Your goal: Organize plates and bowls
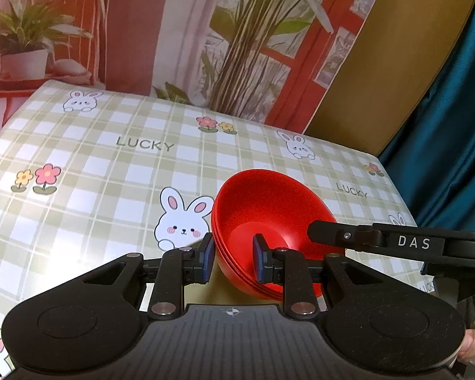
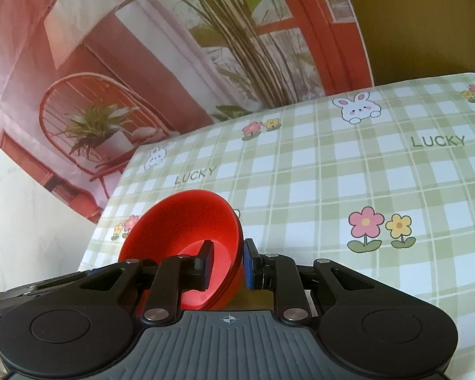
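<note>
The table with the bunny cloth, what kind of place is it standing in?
Probably a staged home-like corner, not a real kitchen. The table wears a checked cloth printed with bunnies, a printed backdrop of chairs and plants hangs behind, and a teal curtain closes one side. Red bowls are the only dishes.

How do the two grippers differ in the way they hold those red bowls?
The left gripper clamps the stack's left wall; the right gripper clamps its right wall. The left one's inner finger is the right-hand one, while the right one's inner finger is the left-hand one. Both are shut on the red bowls, one finger inside and one outside, holding the nested stack over the checked tablecloth.
</note>
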A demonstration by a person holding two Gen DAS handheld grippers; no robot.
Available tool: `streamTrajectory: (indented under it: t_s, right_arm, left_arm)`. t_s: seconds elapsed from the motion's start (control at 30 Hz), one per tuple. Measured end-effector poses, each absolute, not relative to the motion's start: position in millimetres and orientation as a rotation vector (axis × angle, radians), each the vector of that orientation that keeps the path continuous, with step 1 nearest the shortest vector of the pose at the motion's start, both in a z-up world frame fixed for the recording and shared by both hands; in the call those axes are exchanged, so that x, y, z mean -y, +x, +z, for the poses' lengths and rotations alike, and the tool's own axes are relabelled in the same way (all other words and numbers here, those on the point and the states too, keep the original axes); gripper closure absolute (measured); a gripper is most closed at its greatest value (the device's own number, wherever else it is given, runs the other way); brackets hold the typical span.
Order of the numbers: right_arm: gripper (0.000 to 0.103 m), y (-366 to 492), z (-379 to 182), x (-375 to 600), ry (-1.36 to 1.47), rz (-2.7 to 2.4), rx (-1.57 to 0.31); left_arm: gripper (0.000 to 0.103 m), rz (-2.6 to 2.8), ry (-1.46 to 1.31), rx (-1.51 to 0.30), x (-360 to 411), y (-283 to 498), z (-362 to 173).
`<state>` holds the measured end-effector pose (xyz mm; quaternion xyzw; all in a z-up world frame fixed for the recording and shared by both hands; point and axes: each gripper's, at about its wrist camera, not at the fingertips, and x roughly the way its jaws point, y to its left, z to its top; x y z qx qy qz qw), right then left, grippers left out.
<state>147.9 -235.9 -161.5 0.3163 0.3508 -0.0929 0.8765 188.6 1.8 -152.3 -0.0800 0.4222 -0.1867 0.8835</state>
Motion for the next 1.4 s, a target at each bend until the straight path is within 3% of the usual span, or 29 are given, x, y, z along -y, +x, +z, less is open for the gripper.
streamTrajectory:
  t_s: [1.4]
  right_arm:
    - [0.084, 157.6, -192.7, 209.2, 0.589, -0.141, -0.845]
  left_arm:
    - [0.077, -0.301, -0.124, -0.945, -11.6, 177.0, -185.8]
